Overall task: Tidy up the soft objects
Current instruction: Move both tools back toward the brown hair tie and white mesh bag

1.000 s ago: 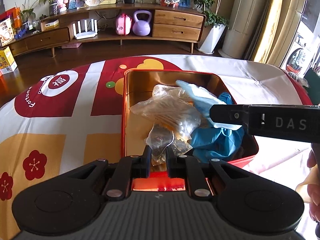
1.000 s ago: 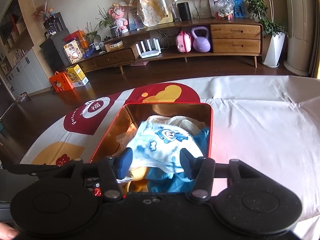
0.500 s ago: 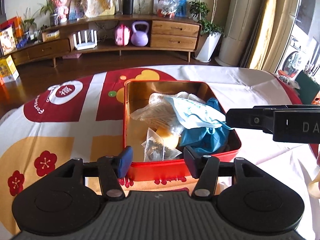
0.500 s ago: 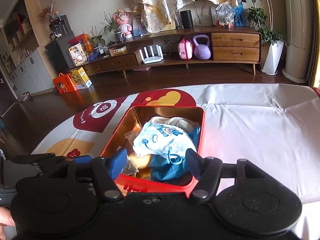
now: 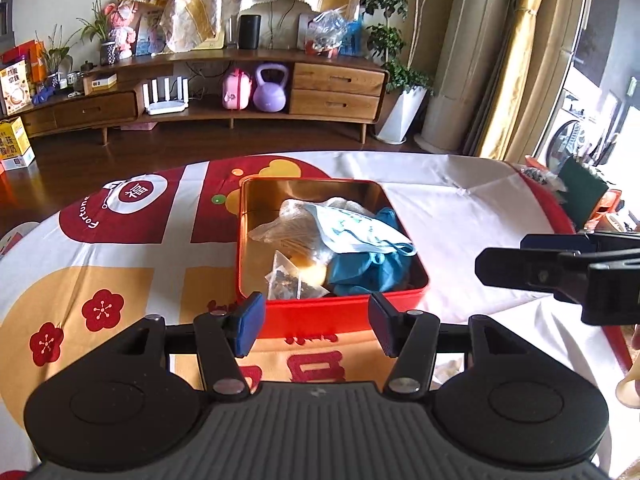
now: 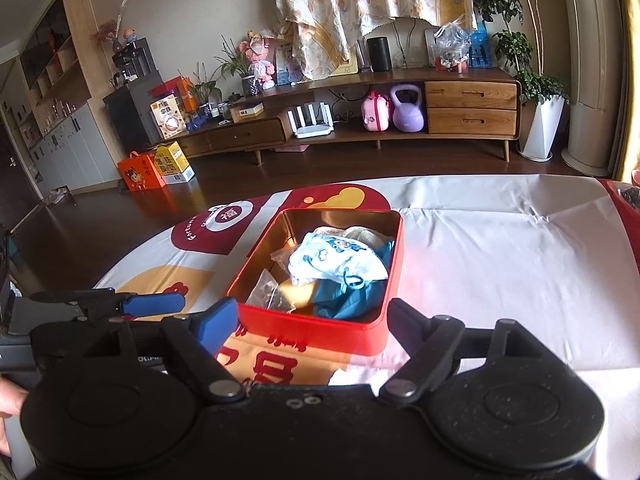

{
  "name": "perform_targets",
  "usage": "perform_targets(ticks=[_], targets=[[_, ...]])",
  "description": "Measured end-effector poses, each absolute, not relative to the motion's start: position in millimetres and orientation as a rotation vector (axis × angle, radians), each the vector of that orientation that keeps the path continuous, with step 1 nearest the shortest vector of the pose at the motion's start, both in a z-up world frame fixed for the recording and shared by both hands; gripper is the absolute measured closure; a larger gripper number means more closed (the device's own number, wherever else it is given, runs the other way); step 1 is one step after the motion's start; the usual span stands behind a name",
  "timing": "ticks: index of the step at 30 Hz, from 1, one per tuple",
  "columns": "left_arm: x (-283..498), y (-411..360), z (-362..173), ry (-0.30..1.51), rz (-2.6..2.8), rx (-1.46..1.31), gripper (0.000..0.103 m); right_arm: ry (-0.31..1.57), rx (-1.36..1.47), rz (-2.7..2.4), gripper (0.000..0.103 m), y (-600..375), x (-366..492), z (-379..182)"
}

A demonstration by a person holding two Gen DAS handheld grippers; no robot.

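Note:
A red tin [image 5: 340, 314] stands open on the tablecloth. In it lie a printed face mask [image 5: 352, 228], a blue cloth [image 5: 368, 270], a clear bag of swabs [image 5: 280, 232] and a small clear sachet [image 5: 286, 280]. My left gripper [image 5: 314, 318] hangs open just short of the tin's near wall, nothing between its fingers. My right gripper [image 6: 312, 316] is drawn back from the tin [image 6: 312, 330] too; its jaws are opening and hold nothing. The mask [image 6: 336, 256] lies on top of the pile. Each gripper shows from the side in the other's view.
The tablecloth [image 5: 460, 216] is white with red and yellow prints and drops off at the far edge to a wooden floor. A dark green object [image 5: 580, 196] sits at the table's right end. A low wooden sideboard [image 6: 468, 108] lines the far wall.
Both grippers have pulled back and up from the tin. The left one let go of the clear sachet and opened. The right one left the mask in the tin and spread wider.

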State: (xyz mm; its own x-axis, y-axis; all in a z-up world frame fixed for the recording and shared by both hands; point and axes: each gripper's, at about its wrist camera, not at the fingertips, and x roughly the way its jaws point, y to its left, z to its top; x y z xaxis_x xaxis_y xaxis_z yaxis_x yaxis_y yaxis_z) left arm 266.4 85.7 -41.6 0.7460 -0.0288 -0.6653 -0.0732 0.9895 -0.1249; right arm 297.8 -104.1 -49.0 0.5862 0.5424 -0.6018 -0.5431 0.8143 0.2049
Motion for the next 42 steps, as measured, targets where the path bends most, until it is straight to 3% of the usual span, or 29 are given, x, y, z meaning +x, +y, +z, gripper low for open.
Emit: perform_targets(ticks=[24, 27, 35, 39, 42], targets=[[172, 50, -35, 0.685, 0.0, -0.152, 0.046, 0.635, 0.01, 0.569, 0.004, -161, 198, -55], [165, 49, -40, 0.687, 0.011, -0.171, 0.036, 0.645, 0.029, 0.547, 0.004, -169, 190, -64], [151, 46, -56, 0.696, 0.039, -0.184, 0.036, 0.681, 0.067, 0.499, 0.001, -186, 168, -91], [143, 44, -59, 0.661, 0.084, -0.16, 0.026, 0.701, 0.058, 0.481, 0.001, -189, 160, -103], [142, 42, -63, 0.665, 0.084, -0.159, 0.025, 0.716, 0.051, 0.475, 0.001, -191, 157, -111]])
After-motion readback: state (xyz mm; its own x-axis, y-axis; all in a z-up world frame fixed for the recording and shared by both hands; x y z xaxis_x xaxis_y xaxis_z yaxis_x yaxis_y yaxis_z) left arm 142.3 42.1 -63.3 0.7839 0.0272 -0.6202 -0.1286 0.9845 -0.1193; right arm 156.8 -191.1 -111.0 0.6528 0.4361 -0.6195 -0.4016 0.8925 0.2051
